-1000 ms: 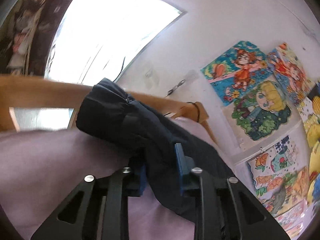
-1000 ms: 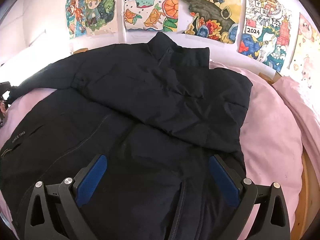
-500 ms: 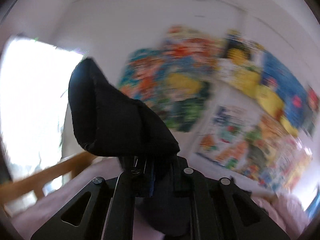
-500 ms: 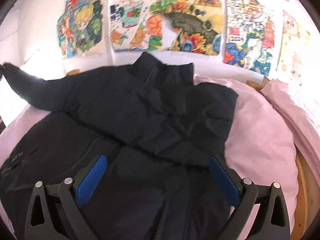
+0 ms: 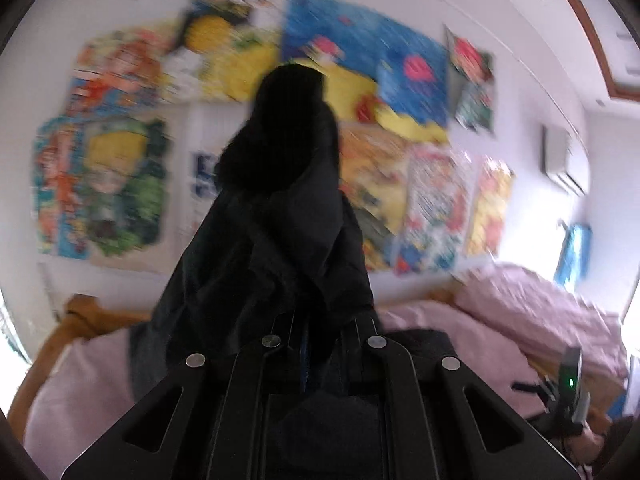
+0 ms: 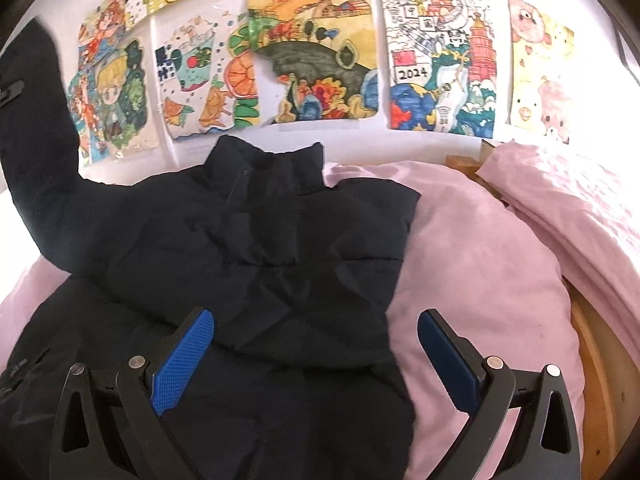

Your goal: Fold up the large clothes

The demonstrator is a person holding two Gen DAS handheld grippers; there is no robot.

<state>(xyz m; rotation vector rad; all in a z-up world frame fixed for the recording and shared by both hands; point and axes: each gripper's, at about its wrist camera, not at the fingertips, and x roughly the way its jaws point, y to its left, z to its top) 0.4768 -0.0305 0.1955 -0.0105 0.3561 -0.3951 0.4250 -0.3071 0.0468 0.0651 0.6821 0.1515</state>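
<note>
A dark navy padded jacket [image 6: 256,248] lies on a pink bed [image 6: 472,264], its collar towards the wall. One sleeve is folded across the chest. The other sleeve [image 5: 280,216] stands up in front of the left wrist camera, and my left gripper [image 5: 306,344] is shut on it. The same sleeve [image 6: 36,148] rises at the left edge of the right wrist view. My right gripper [image 6: 316,344] hovers open above the jacket's lower front, with nothing between its blue pads [image 6: 180,364].
Colourful drawings [image 6: 316,52] cover the white wall behind the bed. A bunched pink duvet [image 6: 568,208] lies at the right. A wooden bed frame [image 6: 596,364] runs along the right edge and another rail [image 5: 80,320] at the left.
My left gripper has closed on the sleeve, lifted it off the bed and swung it up and across towards the jacket. The right gripper has shifted slightly forward, still open.
</note>
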